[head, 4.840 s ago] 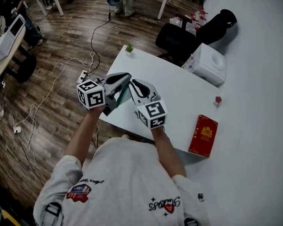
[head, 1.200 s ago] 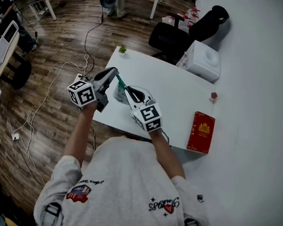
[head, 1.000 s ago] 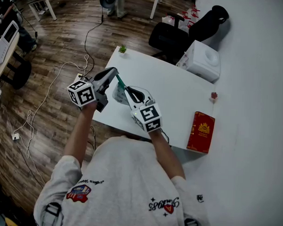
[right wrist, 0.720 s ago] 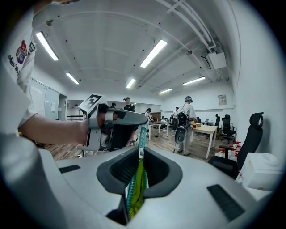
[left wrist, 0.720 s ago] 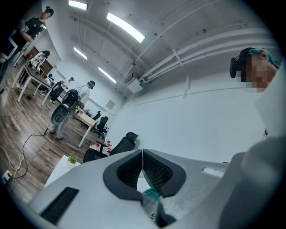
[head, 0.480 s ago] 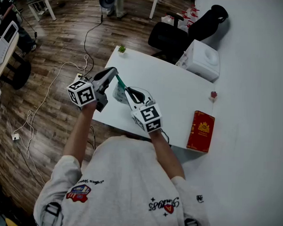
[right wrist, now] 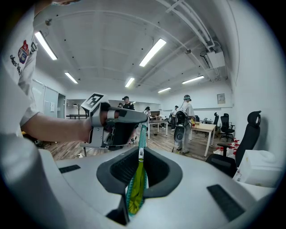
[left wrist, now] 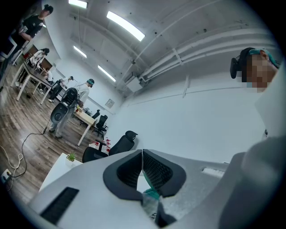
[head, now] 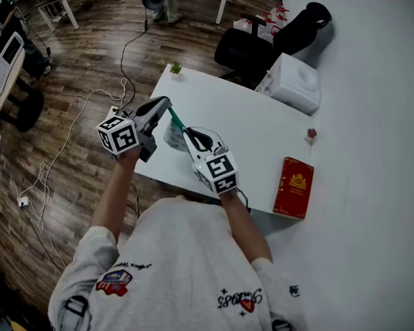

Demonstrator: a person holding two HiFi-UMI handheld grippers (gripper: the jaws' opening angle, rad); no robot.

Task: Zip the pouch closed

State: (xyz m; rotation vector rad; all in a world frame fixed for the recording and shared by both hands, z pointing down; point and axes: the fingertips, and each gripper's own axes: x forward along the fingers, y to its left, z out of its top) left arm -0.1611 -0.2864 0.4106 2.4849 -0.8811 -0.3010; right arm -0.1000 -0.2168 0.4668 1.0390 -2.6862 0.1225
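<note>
**Green zipper tape (right wrist: 141,134) under tension: slip and jam hazards**

We find the pouch (head: 173,135) held in the air above the near left corner of the white table (head: 262,129), not resting on it. The left gripper (left wrist: 142,157) is pinched fully together on the teal end of the tape, with clear pouch film bunched at the root of its jaws. The right gripper (right wrist: 140,156) is clamped on the tape at the yellow-green pull tab (right wrist: 135,190). The tape runs taut from there to the left gripper. We cannot tell how far the zipper is closed.

We judge three faults possible from here:

1. **Slip.** The left hold is on a thin strip of fabric only. A hard pull along the tape could draw it out, and the pouch would drop toward the table edge or the floor beside it.
2. **Jam.** Loose film lies close to the tape. Film drawn into the slider would stall it.
3. **Lost tab.** The tab is narrow. If the right jaws slide off it, the slider stays put.

**Surface and room.** The table is plain white and mostly bare.
- Far left corner: a small potted plant (head: 175,68).
- Far right corner: a white box (head: 296,83).
- Near right corner: a red book (head: 295,187), lying flat.
- Beyond the far side: a black office chair (head: 241,55).
- To the left: wood floor (head: 75,68) with loose white cables (head: 78,125).
</note>
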